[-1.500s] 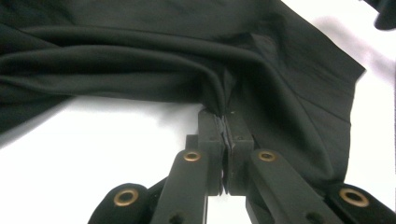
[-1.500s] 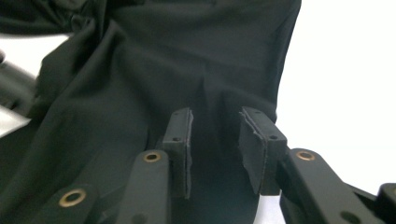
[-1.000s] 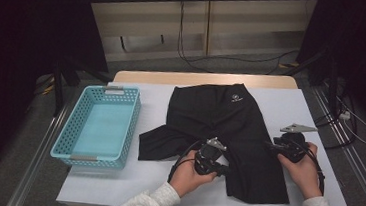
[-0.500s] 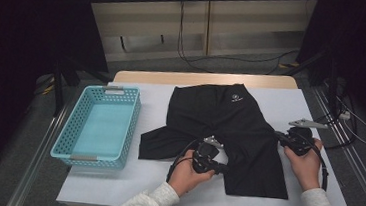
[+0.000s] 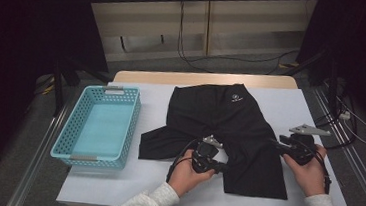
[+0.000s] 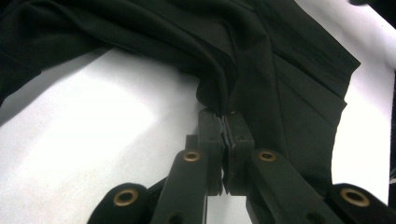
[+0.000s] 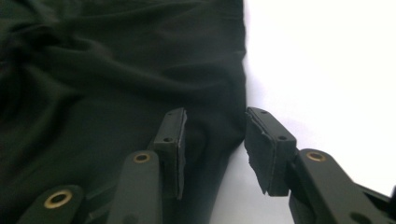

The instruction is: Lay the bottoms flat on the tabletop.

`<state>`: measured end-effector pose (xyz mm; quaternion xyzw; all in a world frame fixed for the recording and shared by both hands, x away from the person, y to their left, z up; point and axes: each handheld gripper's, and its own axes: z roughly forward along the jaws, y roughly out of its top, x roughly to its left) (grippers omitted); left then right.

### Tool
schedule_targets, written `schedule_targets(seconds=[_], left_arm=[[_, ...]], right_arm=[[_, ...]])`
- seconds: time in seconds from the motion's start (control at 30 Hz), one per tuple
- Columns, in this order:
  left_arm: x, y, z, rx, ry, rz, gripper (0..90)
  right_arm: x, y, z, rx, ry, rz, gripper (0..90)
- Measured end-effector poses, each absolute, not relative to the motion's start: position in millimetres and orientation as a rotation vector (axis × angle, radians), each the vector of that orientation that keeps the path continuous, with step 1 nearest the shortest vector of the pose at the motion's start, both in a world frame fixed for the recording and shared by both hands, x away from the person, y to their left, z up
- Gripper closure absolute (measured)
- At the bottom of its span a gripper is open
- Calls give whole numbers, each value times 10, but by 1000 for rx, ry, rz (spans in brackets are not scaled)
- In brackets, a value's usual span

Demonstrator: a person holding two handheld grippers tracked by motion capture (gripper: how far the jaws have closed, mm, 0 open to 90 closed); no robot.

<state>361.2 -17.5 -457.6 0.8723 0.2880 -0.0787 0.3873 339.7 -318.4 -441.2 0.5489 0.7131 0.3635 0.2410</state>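
Observation:
Black shorts (image 5: 229, 122) lie spread flat on the white table (image 5: 148, 185), waistband far from me and legs toward me. My left gripper (image 5: 221, 167) sits at the inner edge between the legs. In the left gripper view the gripper (image 6: 225, 119) is shut on a bunched fold of the shorts (image 6: 280, 70). My right gripper (image 5: 275, 143) is at the outer edge of the right leg. Its jaws have just been opening. In the right gripper view the gripper (image 7: 215, 126) is open, the hem of the shorts (image 7: 93, 70) lying between the pads untouched.
A light blue plastic basket (image 5: 134, 124) with nothing in it stands on the left part of the table. Bare white tabletop lies right of the shorts and along the front edge. Cables and dark stands are on the floor beyond the table's edges.
My right hand has shifted slightly at the shorts' right edge. The left hand and the shorts have stayed where they were.

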Motion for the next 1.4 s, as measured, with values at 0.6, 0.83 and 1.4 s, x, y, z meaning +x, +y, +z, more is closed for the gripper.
schedule_targets(seconds=[0.6, 0.83, 1.4], left_arm=[[3609, -197, -4570, 2215, 728, -212, 879], [3594, -188, -4534, 2203, 714, -224, 880], [3788, 39, -4419, 2131, 779, -77, 574]], right_arm=[[3073, -3208, -4541, 1582, 2136, 949, 870], [3075, -3289, -4515, 1587, 2121, 957, 893], [3083, -3361, -4520, 1570, 2119, 895, 890]])
